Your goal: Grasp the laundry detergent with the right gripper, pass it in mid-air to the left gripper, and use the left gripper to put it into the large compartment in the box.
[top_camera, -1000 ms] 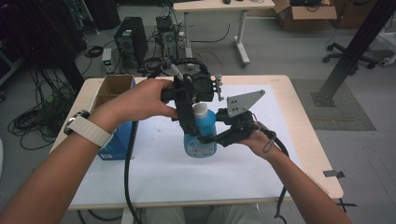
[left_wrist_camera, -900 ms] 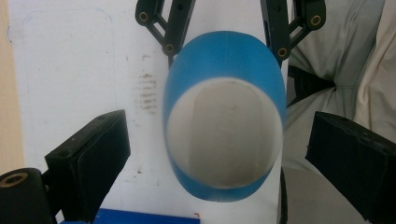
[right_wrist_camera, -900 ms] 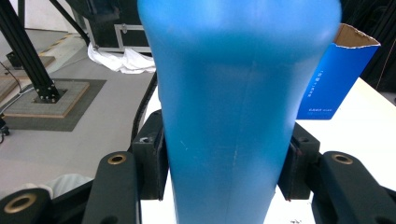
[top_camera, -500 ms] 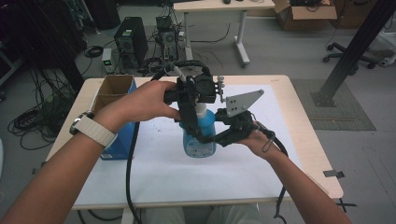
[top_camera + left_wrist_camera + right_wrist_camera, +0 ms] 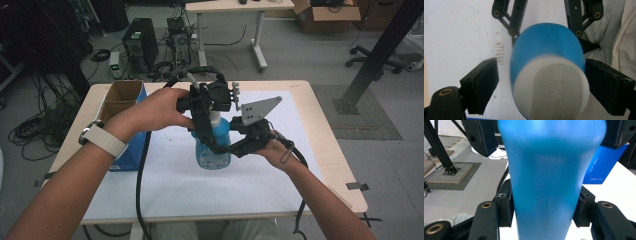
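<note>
One blue bottle point(image 5: 214, 150) stands at the table's centre, with two grippers at it: the left gripper point(image 5: 202, 131) at twelve o'clock, the right gripper point(image 5: 235, 147) at three. One blue box point(image 5: 125, 125) sits at nine o'clock.

Open white paper table cover point(image 5: 165, 185) all around the upright blue plastic bottle point(image 5: 212, 147), blocked leftward by the nearby open-topped blue cardboard box point(image 5: 125, 130).

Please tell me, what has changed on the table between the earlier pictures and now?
Almost nothing visibly changed. The right gripper stays shut on the blue bottle, which stands where it stood on the white sheet. The left gripper still sits over the white cap, jaws apart on either side. The blue box has not moved.
</note>
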A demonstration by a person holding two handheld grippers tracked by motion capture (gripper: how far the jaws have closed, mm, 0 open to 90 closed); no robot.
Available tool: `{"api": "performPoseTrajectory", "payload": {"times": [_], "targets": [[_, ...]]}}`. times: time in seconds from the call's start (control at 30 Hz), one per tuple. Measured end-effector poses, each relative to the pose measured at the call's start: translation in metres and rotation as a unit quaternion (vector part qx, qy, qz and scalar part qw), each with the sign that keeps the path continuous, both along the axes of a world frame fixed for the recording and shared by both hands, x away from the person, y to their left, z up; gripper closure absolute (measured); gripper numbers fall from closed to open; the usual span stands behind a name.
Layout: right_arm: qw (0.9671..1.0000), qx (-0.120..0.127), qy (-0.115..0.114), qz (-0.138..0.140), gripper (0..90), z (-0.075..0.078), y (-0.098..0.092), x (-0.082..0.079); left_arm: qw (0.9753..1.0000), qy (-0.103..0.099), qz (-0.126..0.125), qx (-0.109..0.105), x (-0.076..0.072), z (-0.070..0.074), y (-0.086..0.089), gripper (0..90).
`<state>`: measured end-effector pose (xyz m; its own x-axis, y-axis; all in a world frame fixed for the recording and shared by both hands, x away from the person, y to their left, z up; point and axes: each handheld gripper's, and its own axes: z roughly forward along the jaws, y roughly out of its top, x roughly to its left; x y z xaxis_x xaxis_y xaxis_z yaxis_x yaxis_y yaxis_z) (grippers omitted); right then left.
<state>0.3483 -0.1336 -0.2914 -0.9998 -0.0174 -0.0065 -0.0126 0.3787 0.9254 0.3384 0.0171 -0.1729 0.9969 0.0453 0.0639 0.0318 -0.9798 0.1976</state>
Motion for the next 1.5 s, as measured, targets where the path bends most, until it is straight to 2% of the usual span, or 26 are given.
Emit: {"api": "performPoseTrajectory", "payload": {"times": [0.8, 1.3, 1.5], "targets": [[1.0000, 0.000, 0.000, 0.002, 46.3, -0.0014, 0.0017, 0.0004, 0.9999, 0.014, -0.001, 0.001, 0.0017, -0.0032, 0.0023, 25.5], [1.0000, 0.000, -0.001, 0.004, 46.3, -0.0016, 0.0018, 0.0002, 0.9993, 0.037, -0.002, 0.003, 0.0057, -0.0065, 0.0033, 37.1], [1.0000, -0.001, 0.000, 0.004, 46.3, -0.0024, 0.0027, 0.0003, 0.9992, 0.039, -0.001, 0.004, 0.0063, -0.0072, 0.0040, 37.5]]}}
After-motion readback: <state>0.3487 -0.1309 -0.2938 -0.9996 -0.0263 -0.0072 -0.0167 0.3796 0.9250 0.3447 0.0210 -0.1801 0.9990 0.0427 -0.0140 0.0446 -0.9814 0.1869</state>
